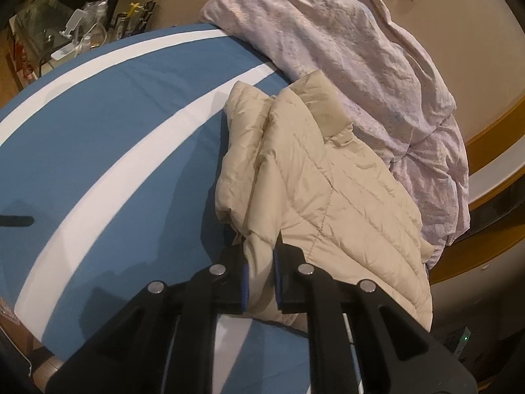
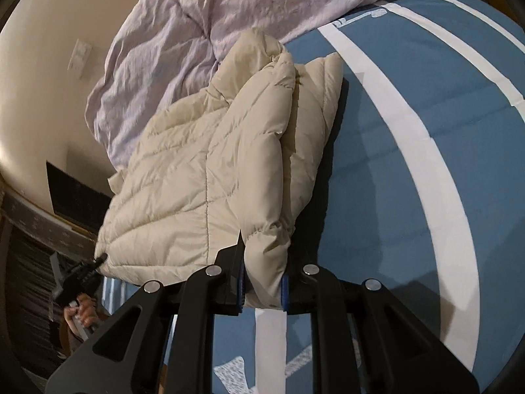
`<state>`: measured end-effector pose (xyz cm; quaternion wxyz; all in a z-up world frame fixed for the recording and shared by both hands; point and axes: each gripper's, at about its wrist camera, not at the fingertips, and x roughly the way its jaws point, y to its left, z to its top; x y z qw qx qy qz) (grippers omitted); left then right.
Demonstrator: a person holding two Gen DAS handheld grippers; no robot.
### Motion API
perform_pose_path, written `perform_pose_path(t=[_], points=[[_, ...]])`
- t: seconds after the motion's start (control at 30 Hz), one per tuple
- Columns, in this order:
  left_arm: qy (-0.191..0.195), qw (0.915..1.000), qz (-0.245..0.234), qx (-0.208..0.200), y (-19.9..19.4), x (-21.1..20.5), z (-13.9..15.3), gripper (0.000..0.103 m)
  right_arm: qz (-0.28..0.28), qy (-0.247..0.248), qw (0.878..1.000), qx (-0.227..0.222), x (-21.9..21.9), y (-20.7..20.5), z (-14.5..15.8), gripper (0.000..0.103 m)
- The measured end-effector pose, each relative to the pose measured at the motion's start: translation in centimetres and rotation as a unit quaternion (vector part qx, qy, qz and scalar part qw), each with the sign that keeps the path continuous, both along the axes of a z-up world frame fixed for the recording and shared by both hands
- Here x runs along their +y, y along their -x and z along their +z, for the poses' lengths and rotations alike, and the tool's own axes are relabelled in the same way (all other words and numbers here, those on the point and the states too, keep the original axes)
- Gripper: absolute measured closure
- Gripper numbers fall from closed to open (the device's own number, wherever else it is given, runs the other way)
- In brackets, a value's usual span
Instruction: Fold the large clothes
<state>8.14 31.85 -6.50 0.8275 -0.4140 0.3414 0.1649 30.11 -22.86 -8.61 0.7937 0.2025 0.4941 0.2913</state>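
Black two-finger left gripper (image 1: pixel 261 275) fills the 6 o'clock edge of its wrist view, its blue-padded fingers (image 1: pixel 244 282) pinched on a corner of the cream quilted puffer jacket (image 1: pixel 315 190); the right gripper (image 2: pixel 262 279) sits at 6 o'clock in its own view, likewise clamped on a jacket corner.

Largest of all is the blue bed sheet with broad white stripes (image 1: pixel 108 138) – it spreads from 7 to 11 o'clock in the left view and from 1 to 5 o'clock in the right. Next, the crumpled pale lilac duvet (image 1: pixel 344 42) is heaped from 12 to 3 o'clock in the left view, touching the jacket's collar end. The jacket lies folded on the sheet at centre, running from each gripper up toward 12 o'clock, one layer doubled over another. Smaller still, a cluttered glass side table (image 1: pixel 42 29) stands at 10 o'clock in the left view, and a white wall switch plate (image 2: pixel 78 57) sits at 10 o'clock in the right view – well apart from the jacket.
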Motion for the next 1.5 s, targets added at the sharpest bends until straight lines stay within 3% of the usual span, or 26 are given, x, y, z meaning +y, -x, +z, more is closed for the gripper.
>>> perform_pose_path(t=[0.13,0.3,0.4,0.6,0.73,0.97,1.03,1.2,1.33,1.5], points=[[0.007,0.9999,0.006,0.012,0.1,0.1,-0.6,0.083,-0.007,0.045,0.999,-0.022,0.3,0.3,0.7,0.079],[0.006,0.9995,0.015,0.027,-0.2,0.0,-1.0,0.061,-0.044,0.112,0.989,-0.082,0.2,0.8,3.1,0.066],[0.012,0.9992,0.02,0.031,-0.2,0.1,-1.3,0.052,-0.06,0.124,0.984,-0.112,0.4,0.9,4.5,0.062],[0.012,0.9991,0.023,0.034,-0.7,-0.2,-1.4,0.046,-0.023,0.127,0.98,-0.152,3.8,1.4,5.7,0.062],[0.013,0.9993,0.022,0.028,-1.3,-0.5,-1.3,0.045,0.015,0.173,0.969,-0.175,7.3,2.0,4.5,0.062],[0.037,0.9985,0.037,0.015,-1.9,-0.3,-2.1,0.046,0.031,0.215,0.963,-0.156,8.7,1.5,0.4,0.062],[0.044,0.9981,0.042,0.009,-2.0,-0.3,-2.3,0.051,0.034,0.227,0.96,-0.162,9.3,1.7,0.1,0.062],[0.065,0.9965,0.047,-0.023,-1.8,-0.1,-2.2,0.082,0.035,0.228,0.959,-0.164,9.3,1.8,0.1,0.061],[0.076,0.9944,0.048,-0.055,-1.4,0.2,-0.5,0.087,0.035,0.22,0.961,-0.161,9.2,1.7,0.1,0.061],[0.064,0.9928,0.031,-0.096,-1.6,-0.9,3.3,0.088,0.035,0.215,0.963,-0.161,9.2,1.7,-0.1,0.061]])
